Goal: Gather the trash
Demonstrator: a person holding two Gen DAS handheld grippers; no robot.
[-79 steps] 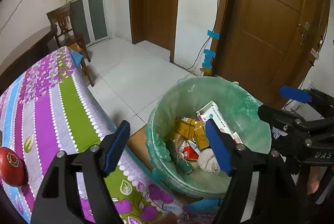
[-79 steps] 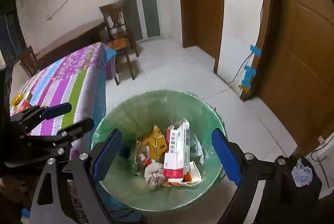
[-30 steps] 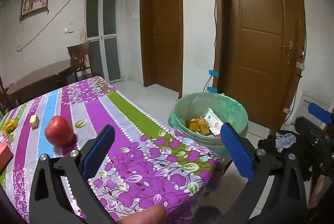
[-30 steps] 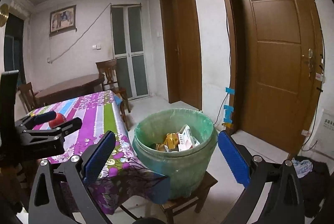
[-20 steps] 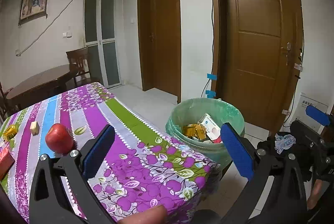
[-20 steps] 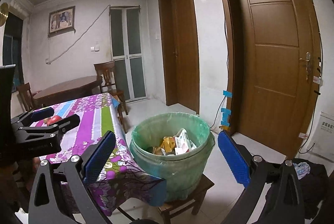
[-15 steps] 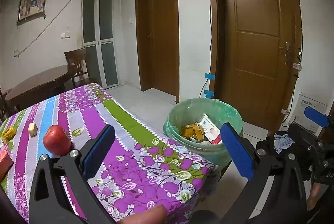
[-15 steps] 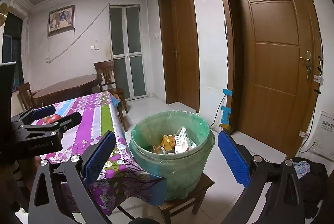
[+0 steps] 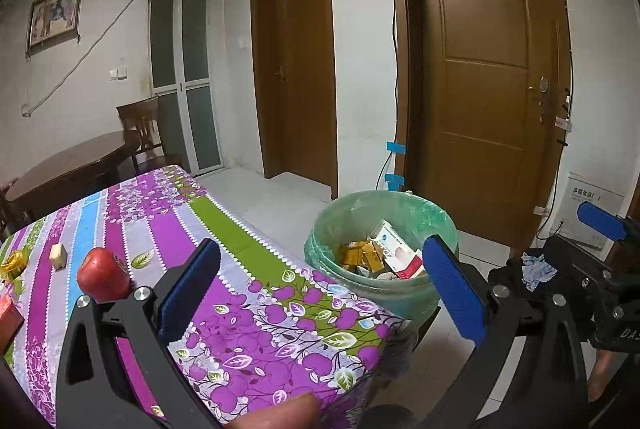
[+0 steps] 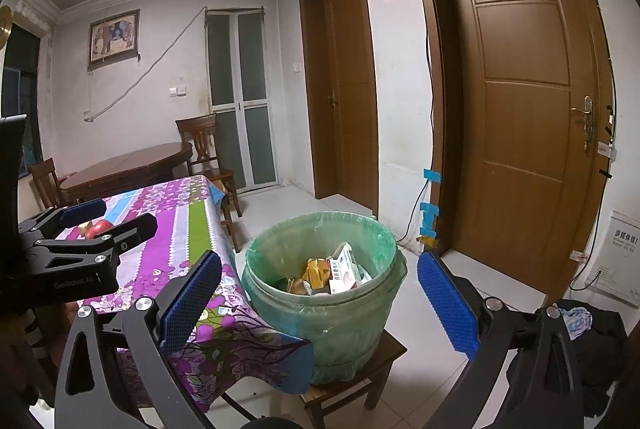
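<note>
**Both grippers wide open and empty beside the lined bin**

A table under a purple, green and blue floral striped cloth (image 9: 240, 293) fills the left of both views. Just past its corner stands a round bin lined with a pale green plastic bag (image 10: 352, 313), set on a low brown wooden stool (image 10: 356, 377). The trash lies inside the bin: a white and red printed carton (image 9: 394, 249) leaning on the far side, with small writing too fine to read, and crumpled gold-yellow wrappers (image 9: 362, 255) beside it.

A white paper notice (image 10: 624, 261) leans on the wall right of the brown panelled door (image 10: 528, 101); its dark characters are not legible. The left gripper's black body carries pale lettering, "GenRobot.AI".

The left gripper (image 9: 320, 289) hovers over the table corner, its blue-padded jaws spread wide, gripping nothing. The right gripper (image 10: 318, 303) frames the bin, jaws equally far apart and empty.

On the cloth sit a red apple (image 9: 103, 275), a small cream block (image 9: 58, 256) and a gold foil wrapper (image 9: 12, 265), well apart from the bin.
</note>
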